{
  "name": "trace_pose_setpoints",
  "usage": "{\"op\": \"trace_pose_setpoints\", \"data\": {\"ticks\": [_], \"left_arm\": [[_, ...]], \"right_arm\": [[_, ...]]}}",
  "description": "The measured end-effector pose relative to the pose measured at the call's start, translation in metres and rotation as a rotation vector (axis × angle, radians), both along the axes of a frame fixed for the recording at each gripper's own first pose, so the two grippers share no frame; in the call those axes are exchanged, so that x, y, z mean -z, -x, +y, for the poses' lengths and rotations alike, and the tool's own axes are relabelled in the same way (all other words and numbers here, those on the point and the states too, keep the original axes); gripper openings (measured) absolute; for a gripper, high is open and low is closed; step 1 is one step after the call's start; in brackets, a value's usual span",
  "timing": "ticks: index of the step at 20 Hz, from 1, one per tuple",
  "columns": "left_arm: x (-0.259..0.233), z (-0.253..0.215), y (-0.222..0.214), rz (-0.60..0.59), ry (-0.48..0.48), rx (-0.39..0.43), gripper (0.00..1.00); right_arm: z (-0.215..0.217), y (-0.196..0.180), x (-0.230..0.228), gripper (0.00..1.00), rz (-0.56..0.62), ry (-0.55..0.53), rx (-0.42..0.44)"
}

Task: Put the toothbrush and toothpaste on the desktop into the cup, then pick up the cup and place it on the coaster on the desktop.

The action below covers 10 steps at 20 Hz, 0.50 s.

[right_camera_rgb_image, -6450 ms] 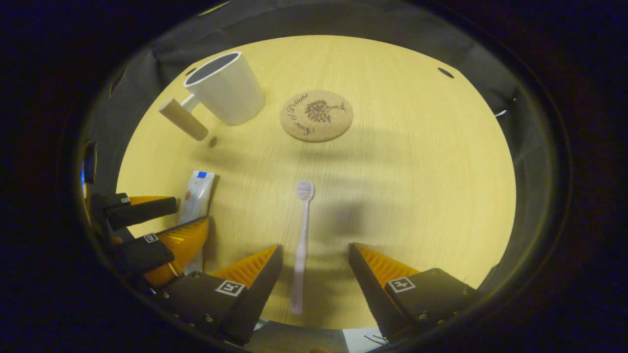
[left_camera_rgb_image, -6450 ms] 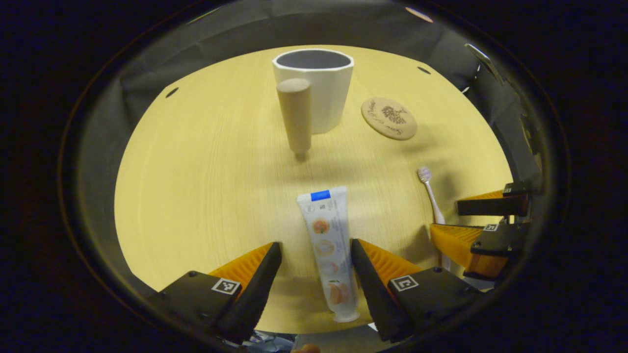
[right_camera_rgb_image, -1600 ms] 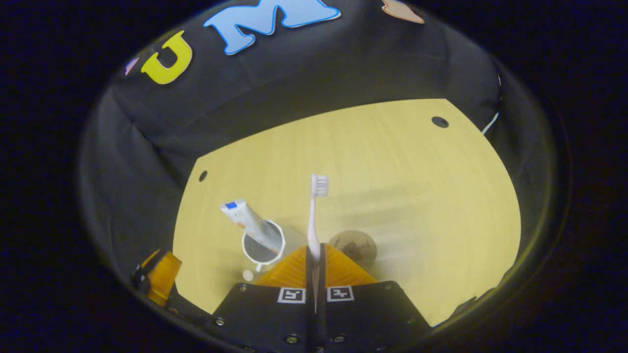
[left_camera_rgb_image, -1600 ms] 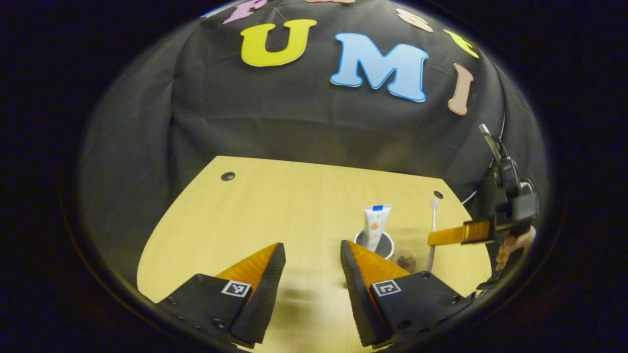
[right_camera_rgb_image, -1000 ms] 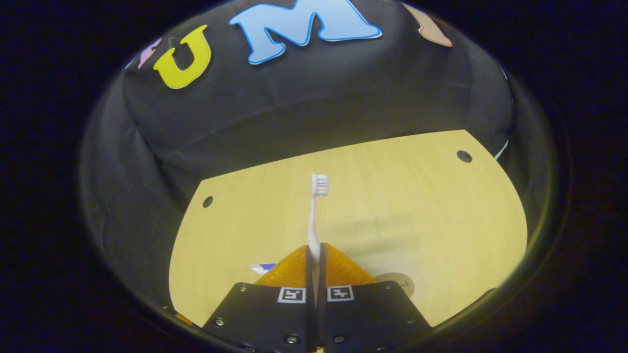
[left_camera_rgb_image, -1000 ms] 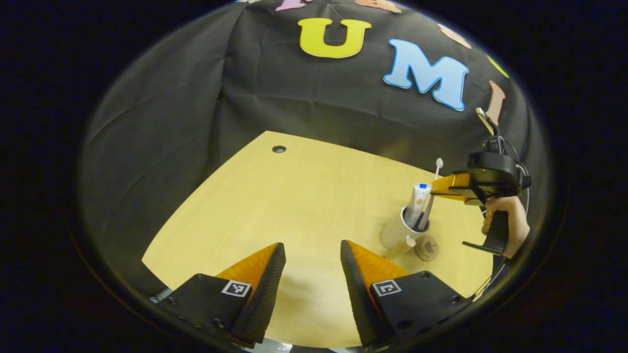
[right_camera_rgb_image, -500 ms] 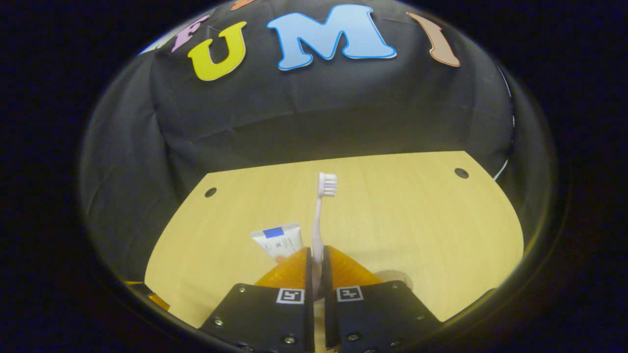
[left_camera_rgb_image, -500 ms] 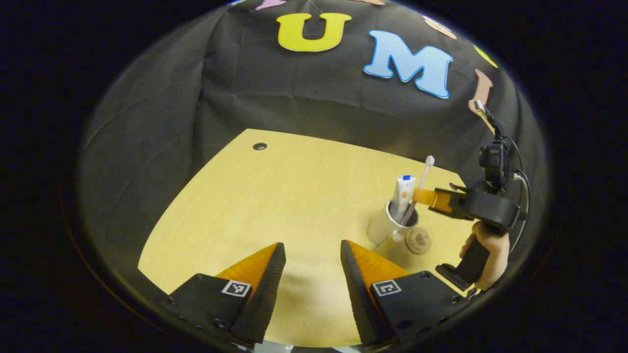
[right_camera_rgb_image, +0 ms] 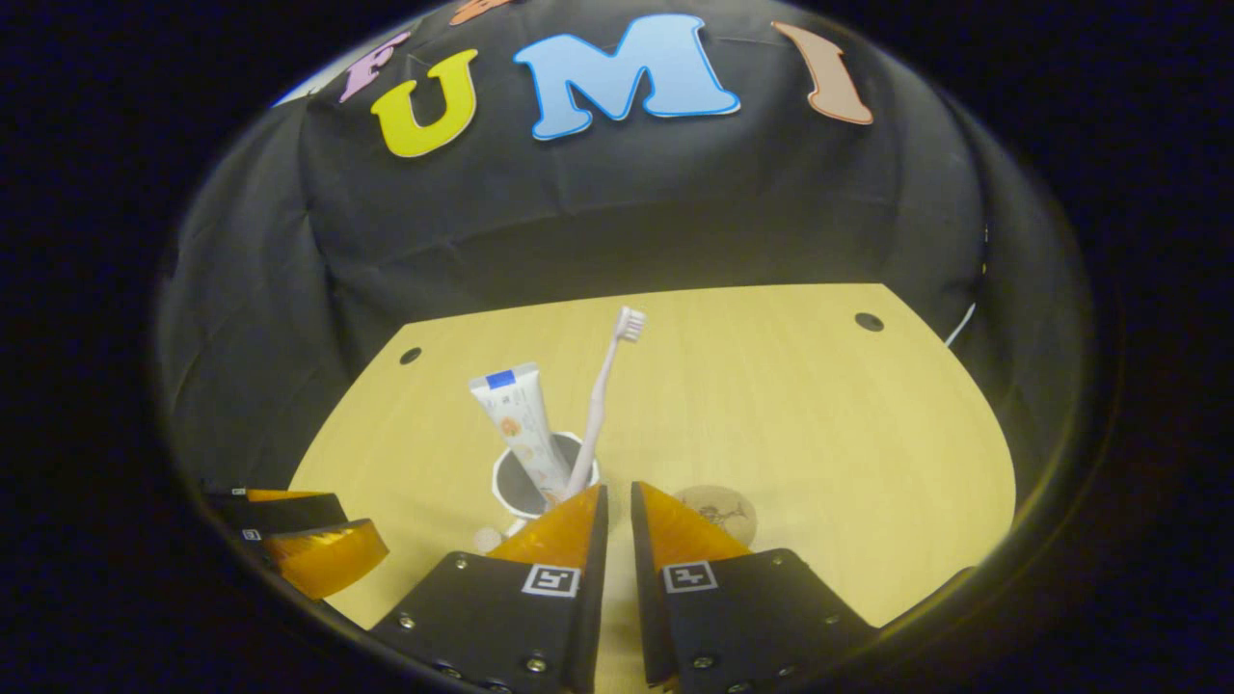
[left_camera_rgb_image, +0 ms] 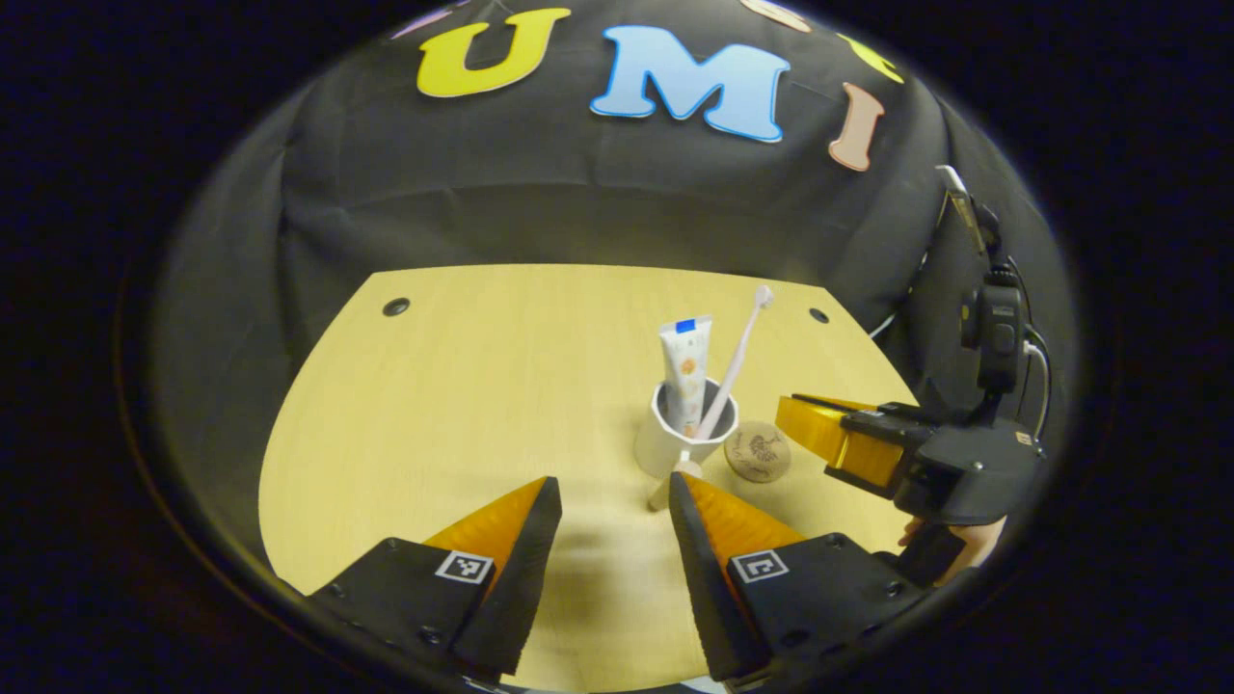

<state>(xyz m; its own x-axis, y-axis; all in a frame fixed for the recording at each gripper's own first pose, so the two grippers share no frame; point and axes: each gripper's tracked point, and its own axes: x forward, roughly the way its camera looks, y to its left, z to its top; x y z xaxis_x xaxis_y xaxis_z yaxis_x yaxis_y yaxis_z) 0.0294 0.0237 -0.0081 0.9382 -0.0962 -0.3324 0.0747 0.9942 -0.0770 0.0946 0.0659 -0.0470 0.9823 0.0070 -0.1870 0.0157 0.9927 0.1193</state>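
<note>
Both items now stand in the cup (left_camera_rgb_image: 675, 443): paste (left_camera_rgb_image: 685, 371) on the left, brush (left_camera_rgb_image: 737, 357) leaning right on the rim. Half a second ago the right gripper (right_camera_rgb_image: 614, 506) was clamped on the brush; now its jaws are slightly apart, empty, just short of the cup. Left gripper (left_camera_rgb_image: 607, 501) hangs wide open, holding nothing. Coaster (left_camera_rgb_image: 758, 451) lies bare, just right of the cup. Judgement: loading done; remaining step is to lift the cup, probably by its handle (left_camera_rgb_image: 670, 484), onto the coaster.
</note>
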Motion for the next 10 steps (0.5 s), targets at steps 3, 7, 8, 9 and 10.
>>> {"op": "trace_pose_setpoints", "data": {"ticks": [3,7,8,9,10], "left_arm": [[0.009,-0.037,-0.014,0.087,-0.011,0.133,0.75],[0.027,-0.048,-0.03,0.225,-0.085,0.208,0.72],[0.03,-0.052,-0.037,0.25,-0.102,0.217,0.71],[0.033,-0.055,-0.04,0.29,-0.116,0.233,0.71],[0.04,-0.057,-0.043,0.328,-0.127,0.246,0.75]], "right_arm": [[-0.028,0.014,0.007,0.17,0.007,-0.042,0.061],[-0.067,0.029,0.02,0.17,0.021,-0.109,0.146],[-0.075,0.032,0.022,0.17,0.024,-0.125,0.163],[-0.083,0.034,0.023,0.17,0.026,-0.141,0.181],[-0.091,0.037,0.025,0.17,0.026,-0.157,0.197]]}}
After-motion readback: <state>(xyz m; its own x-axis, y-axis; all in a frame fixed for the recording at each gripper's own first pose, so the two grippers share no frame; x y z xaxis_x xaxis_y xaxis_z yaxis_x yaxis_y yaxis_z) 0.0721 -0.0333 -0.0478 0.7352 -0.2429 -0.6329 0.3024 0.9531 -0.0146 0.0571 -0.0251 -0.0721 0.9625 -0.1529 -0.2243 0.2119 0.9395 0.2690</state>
